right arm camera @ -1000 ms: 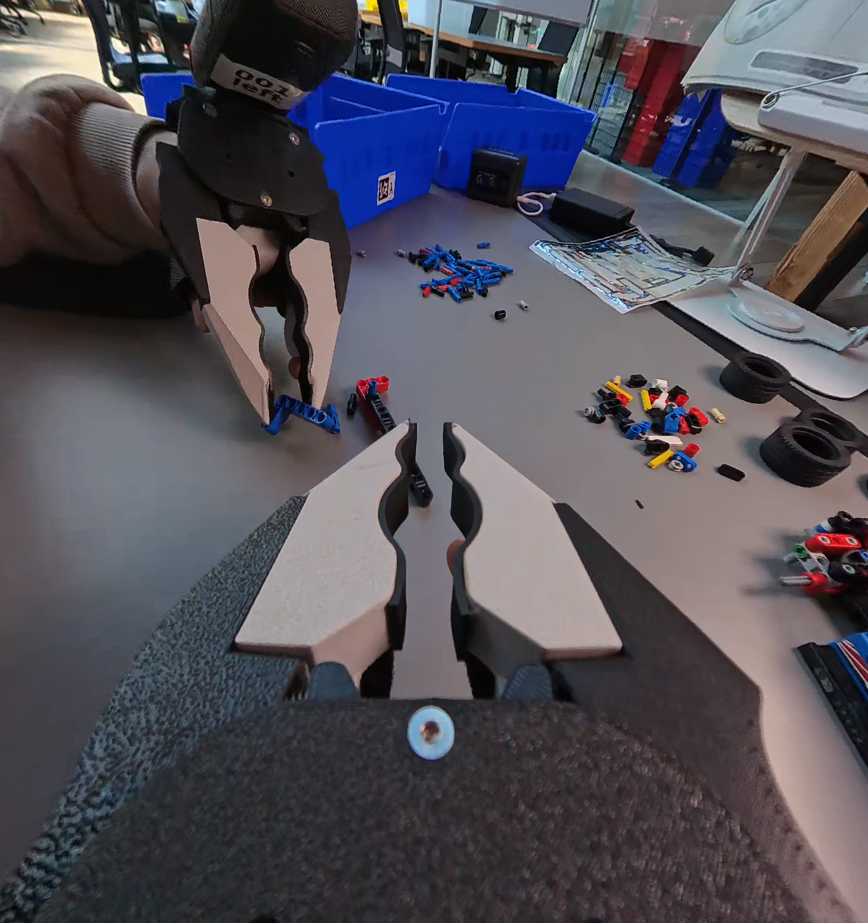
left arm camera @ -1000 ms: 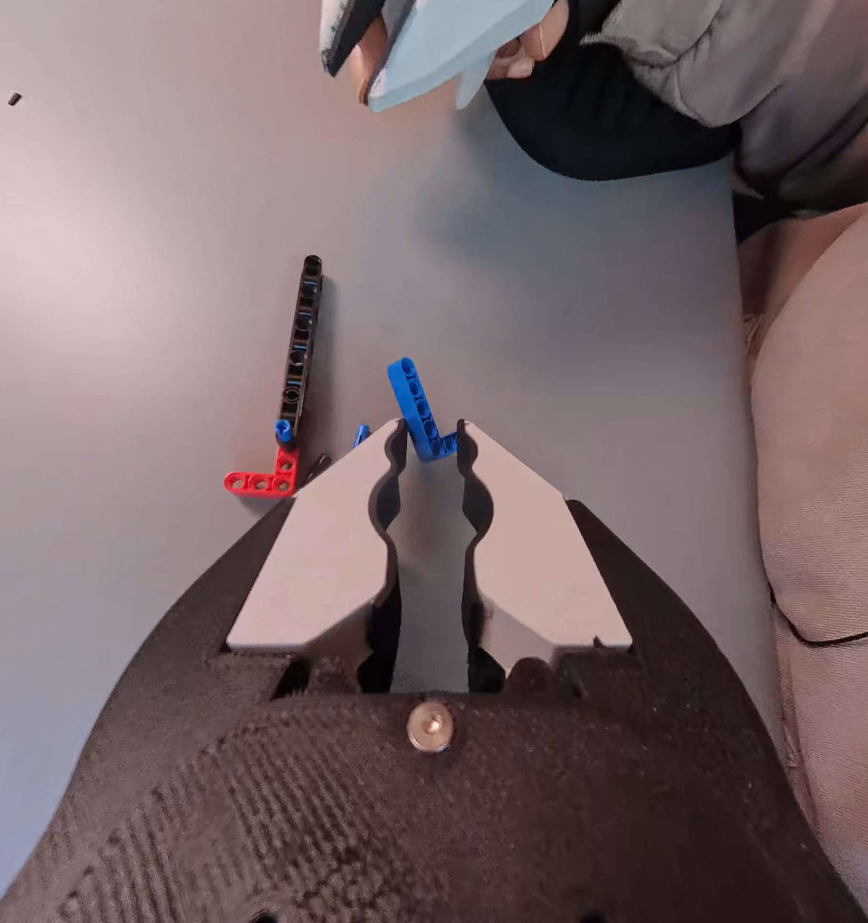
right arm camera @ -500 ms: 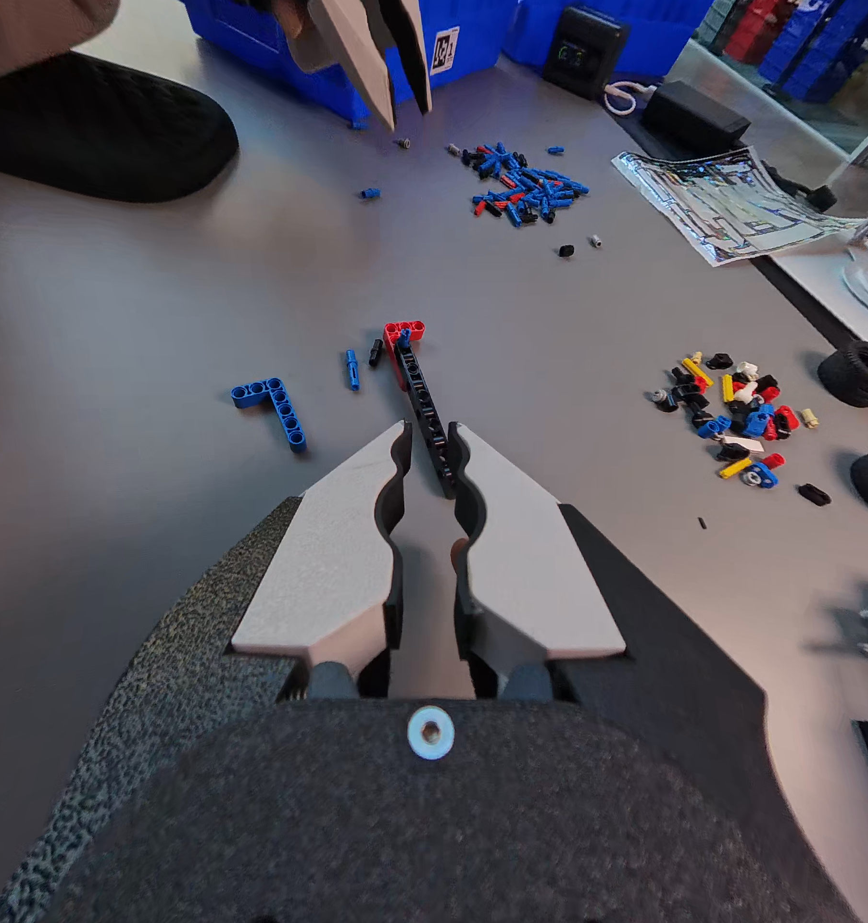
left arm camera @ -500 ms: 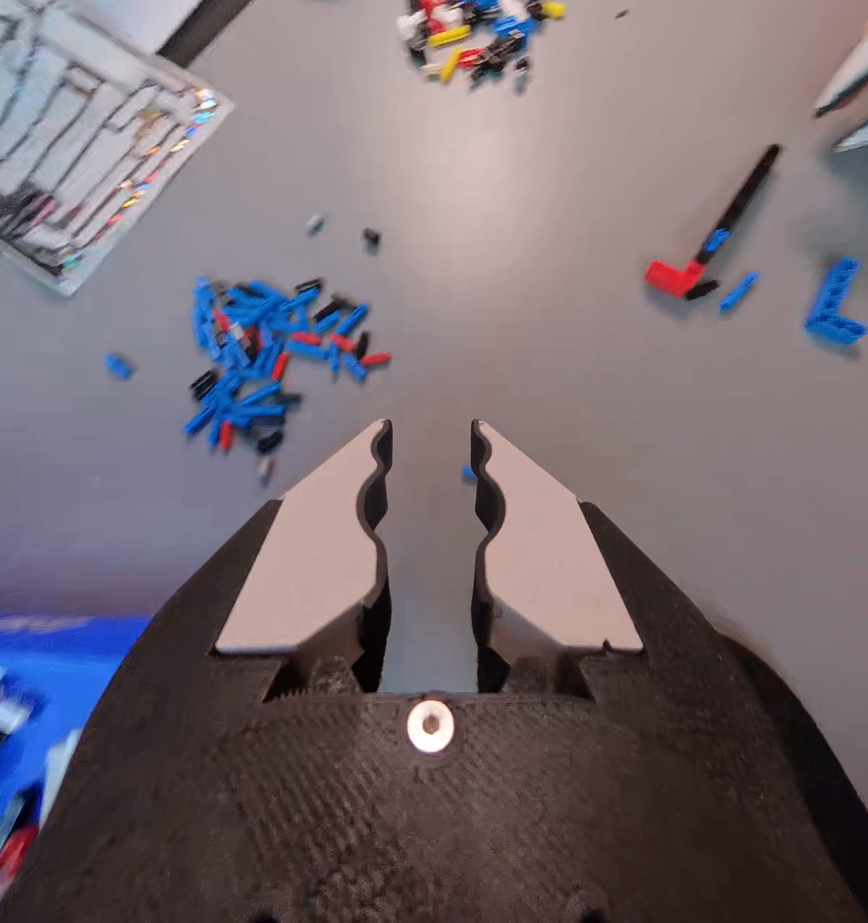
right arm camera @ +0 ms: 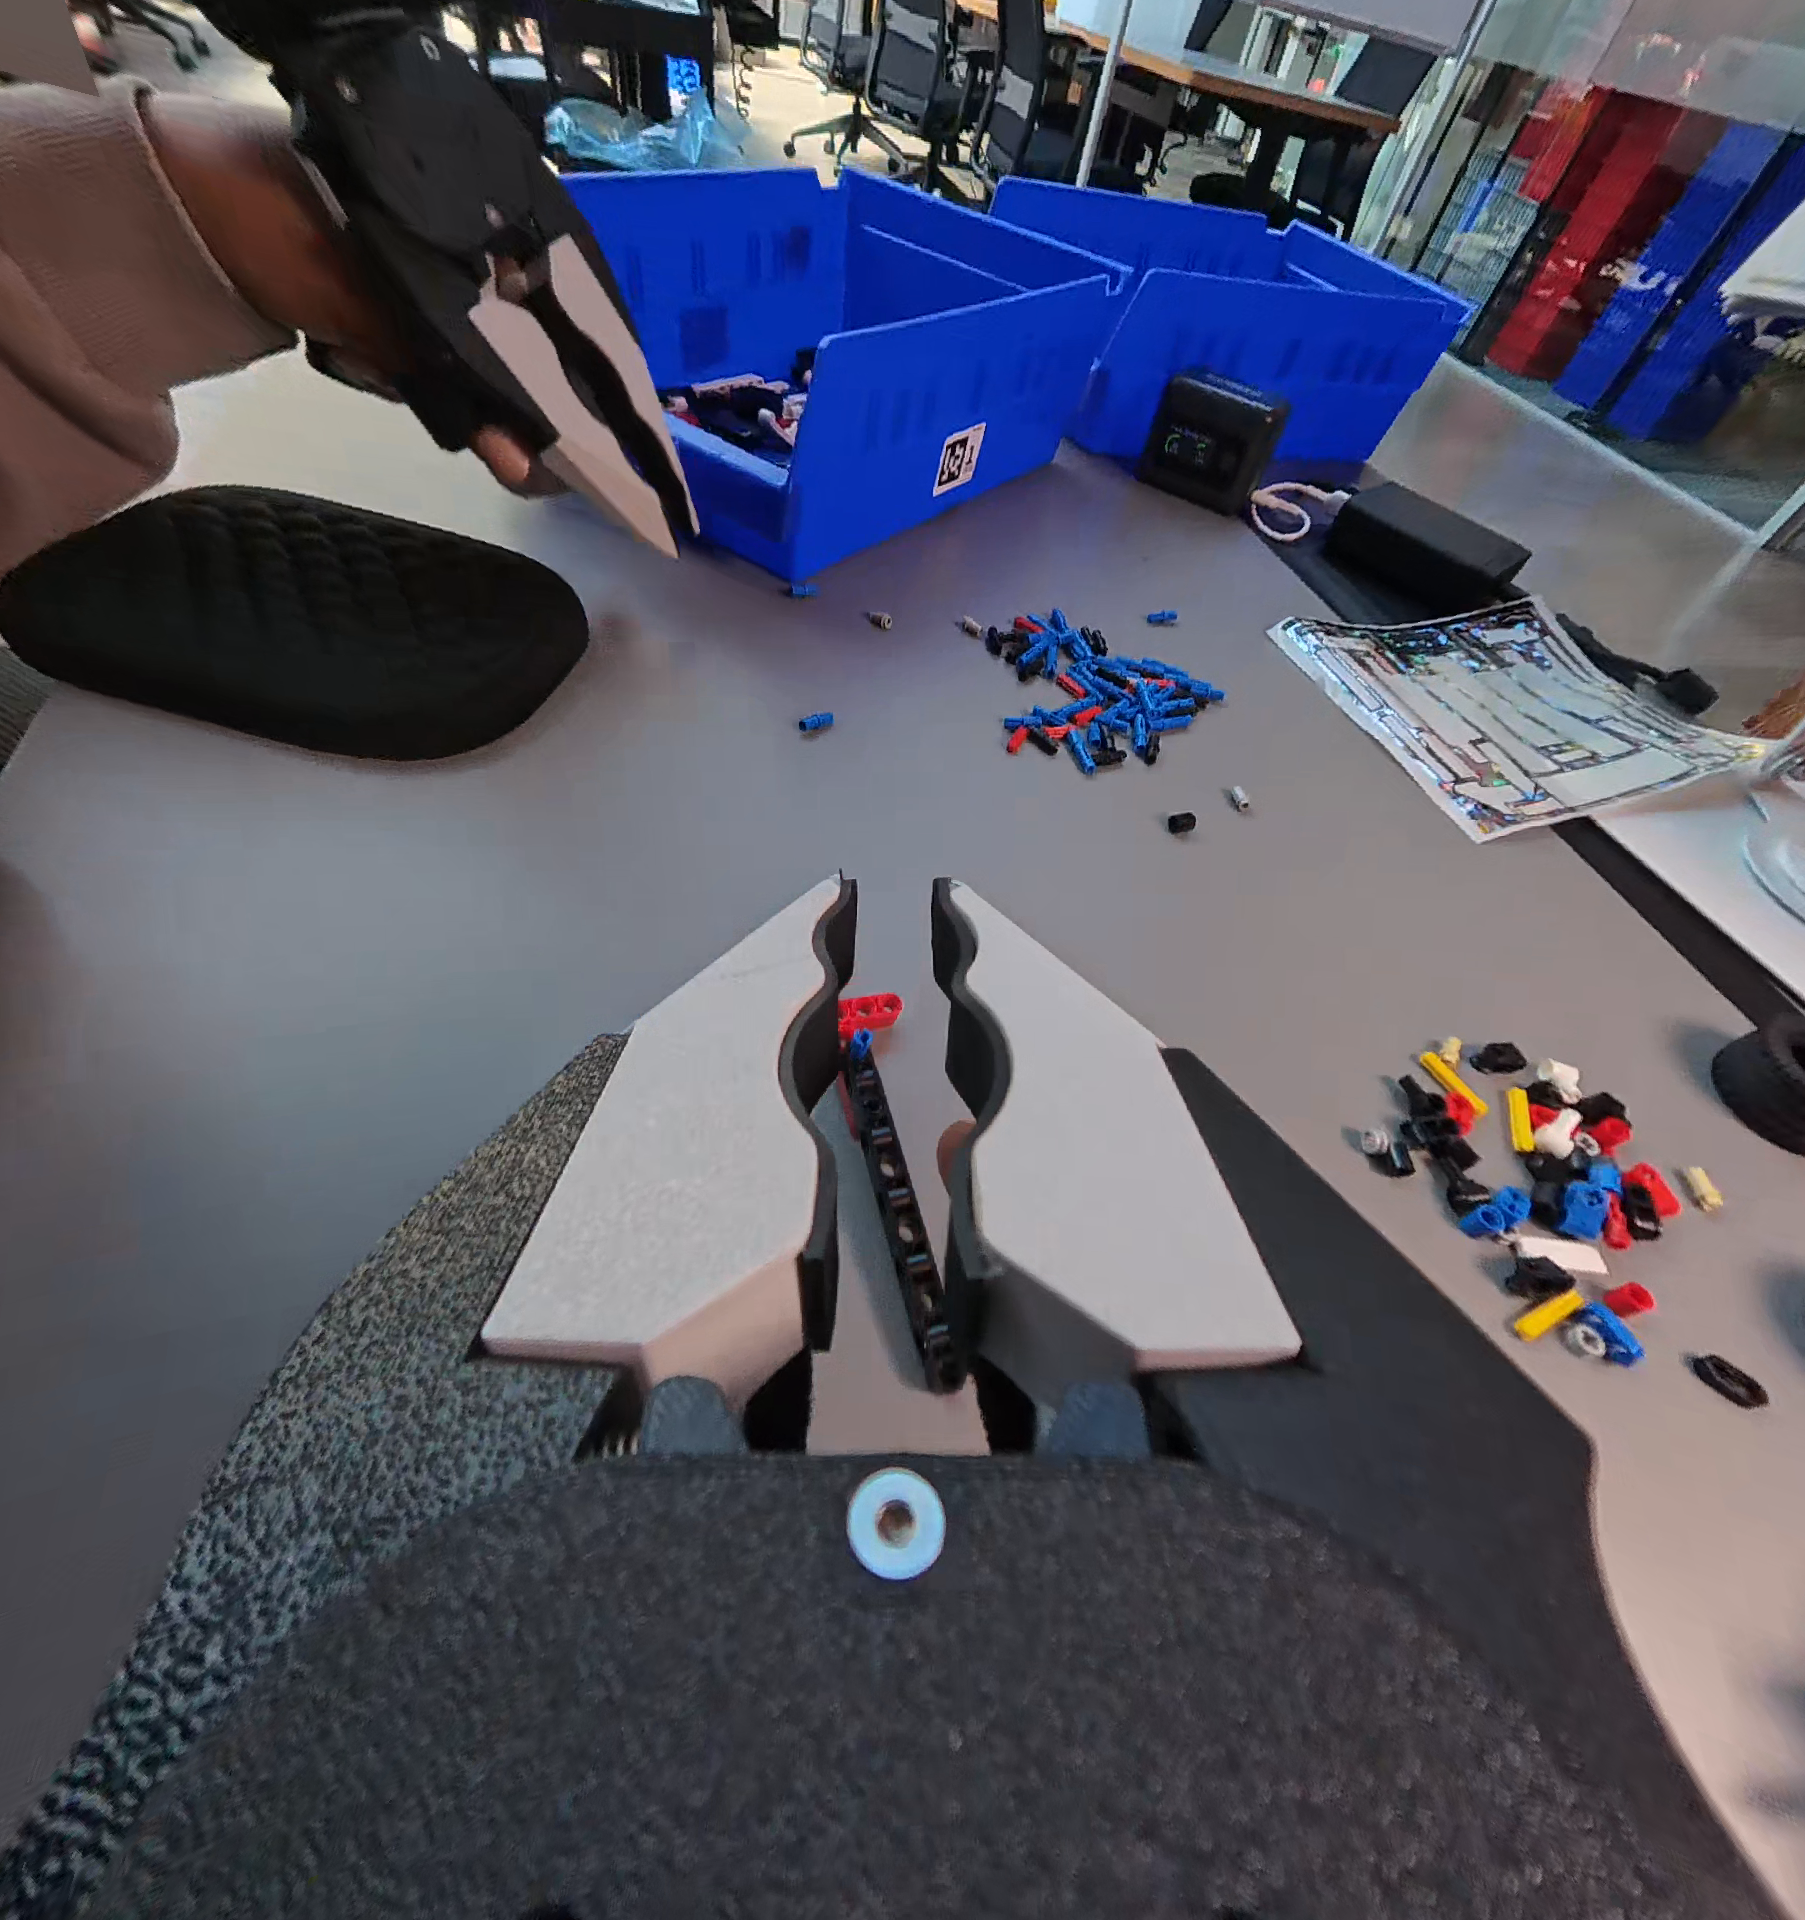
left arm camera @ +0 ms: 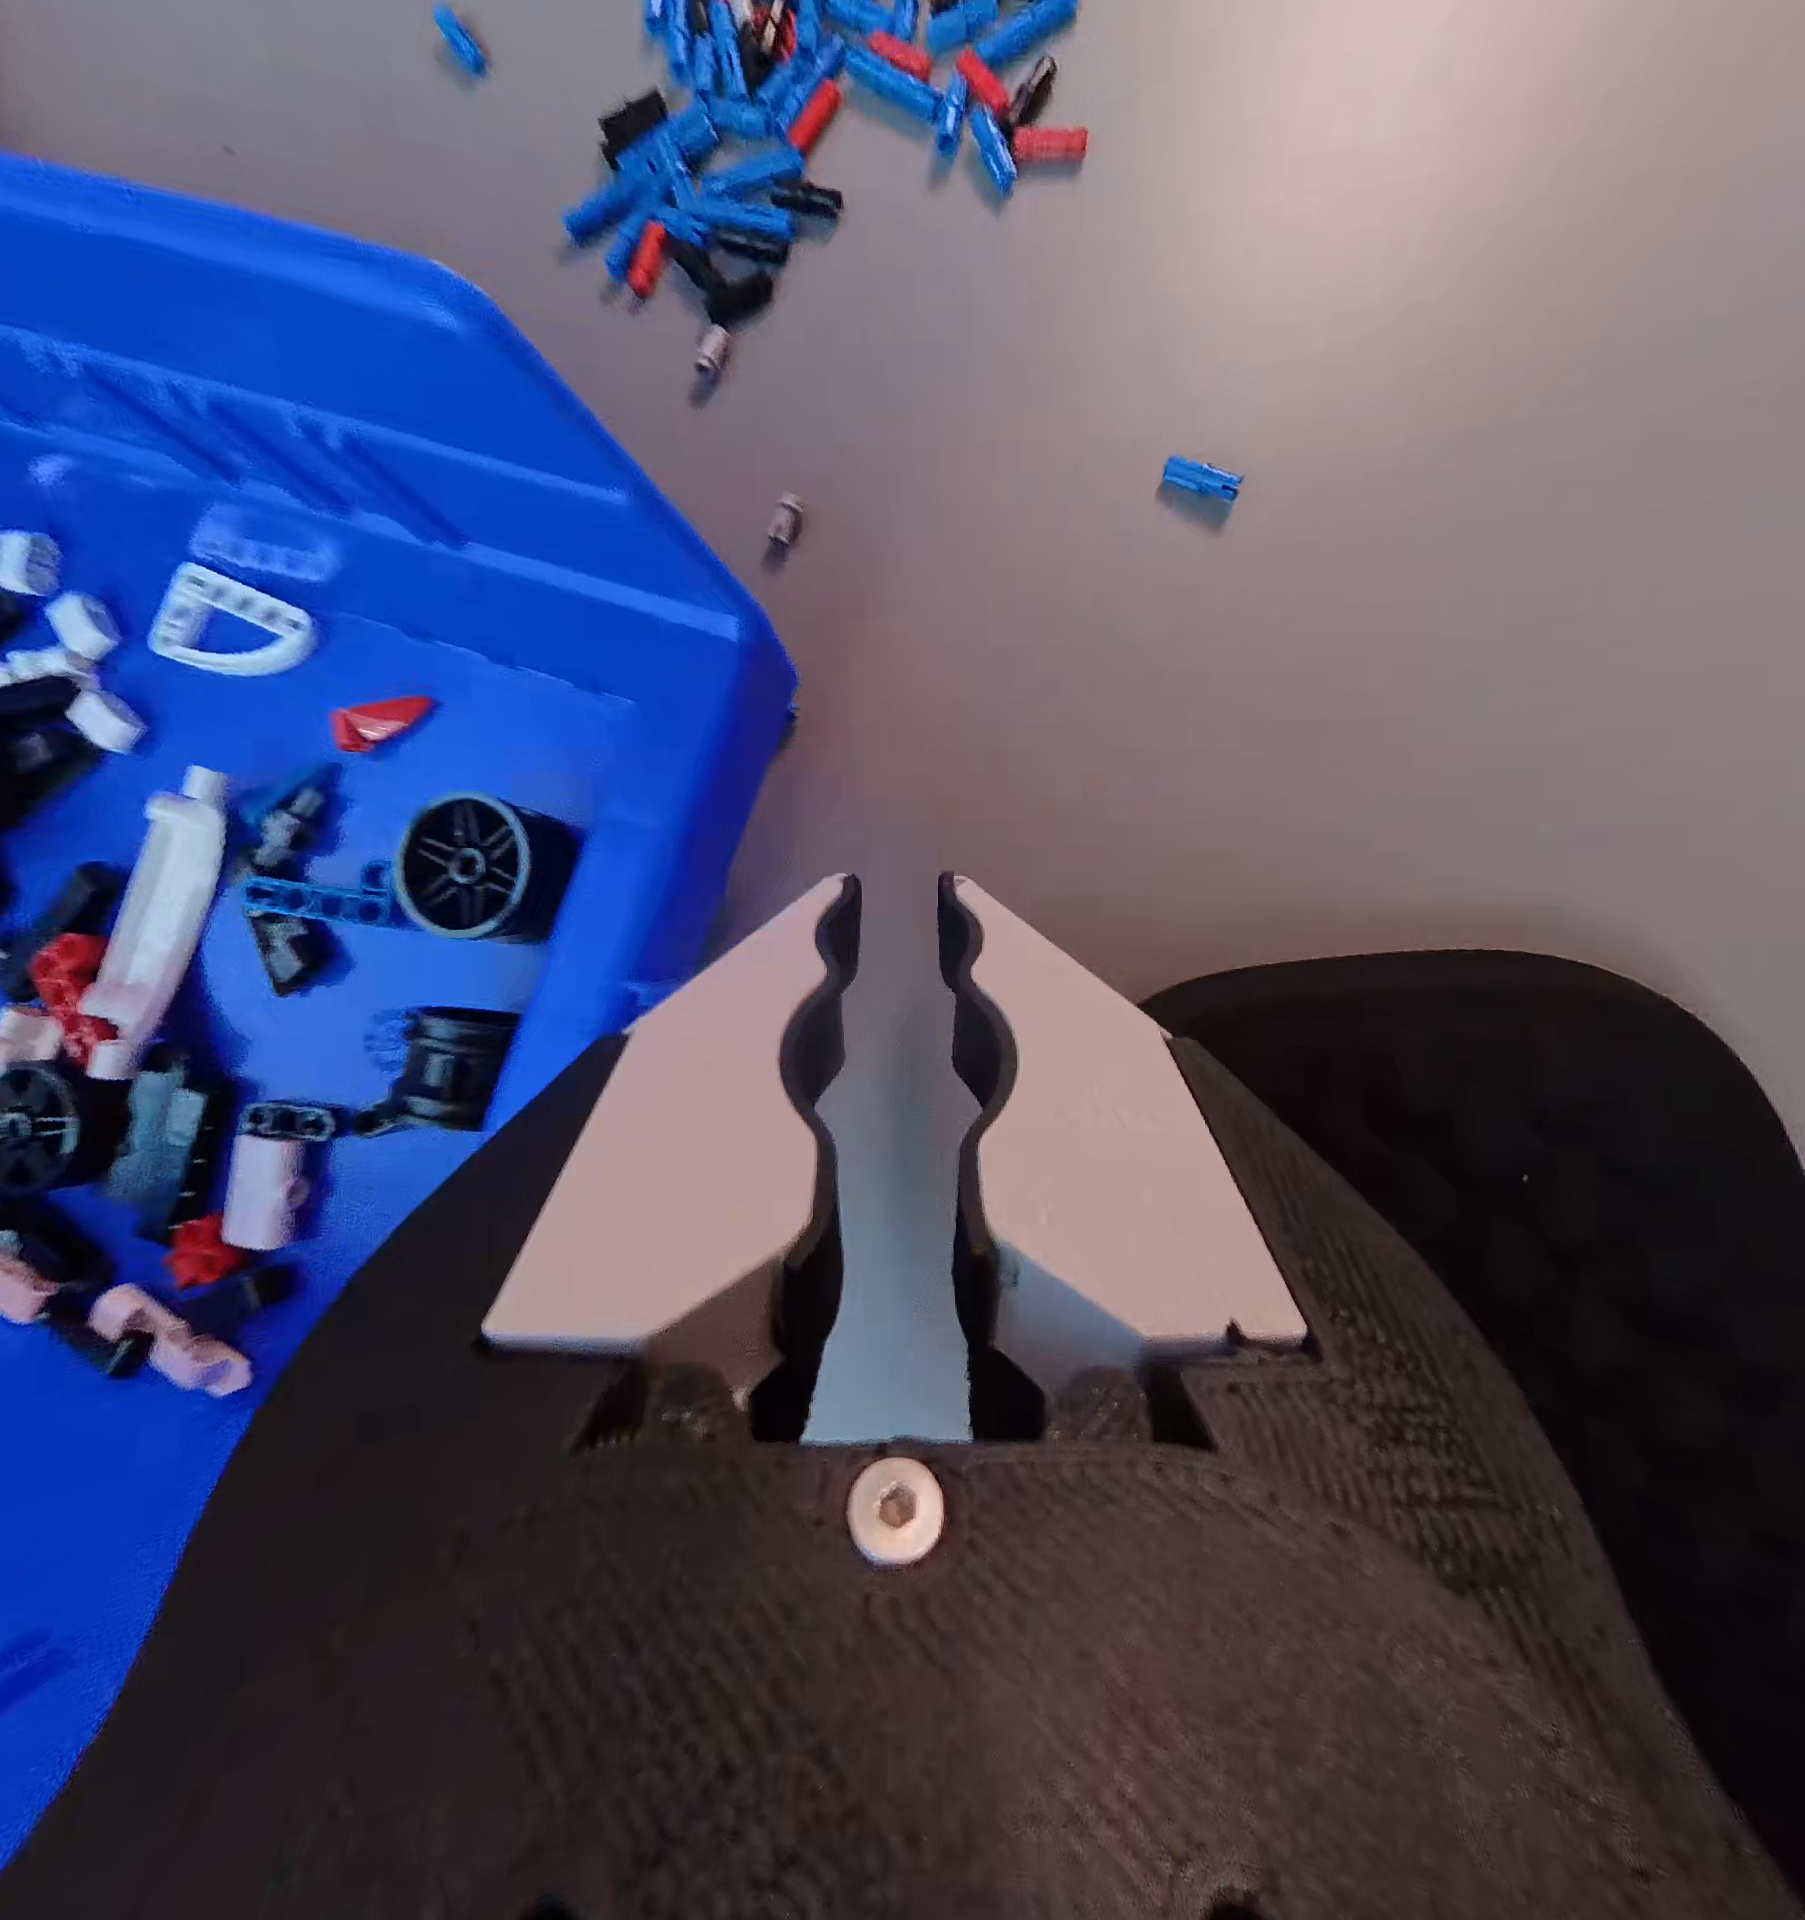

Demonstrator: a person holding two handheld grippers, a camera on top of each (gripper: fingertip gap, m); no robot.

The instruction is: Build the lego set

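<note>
Hovering over the grey table [left arm camera: 1397, 727], the left gripper [left arm camera: 898, 894] holds nothing, with a narrow gap between its fingertips. Just to its left stands a blue bin [left arm camera: 586, 582] of loose lego parts, among them a black wheel hub [left arm camera: 467, 865] and a white curved beam [left arm camera: 228, 632]. Farther ahead lies a pile of blue, red and black pins [left arm camera: 804, 135], with a single blue pin [left arm camera: 1201, 480] apart to the right. A black padded rest [left arm camera: 1604, 1247] lies to the right of the gripper.

In the right wrist view, the right gripper [right arm camera: 893, 894] is slightly parted and empty above the table. A black lego beam [right arm camera: 903, 1216] lies on the table between its fingers, tilted, with a blue pin and a red L-shaped piece [right arm camera: 870, 1008] at its far end; whether the fingers touch the beam cannot be told. The left gripper [right arm camera: 669, 530] hangs at the corner of the blue bin [right arm camera: 929, 416]. To the right lie mixed small lego pieces [right arm camera: 1542, 1174], a black tyre [right arm camera: 1791, 1091] and a sticker sheet [right arm camera: 1500, 717].
</note>
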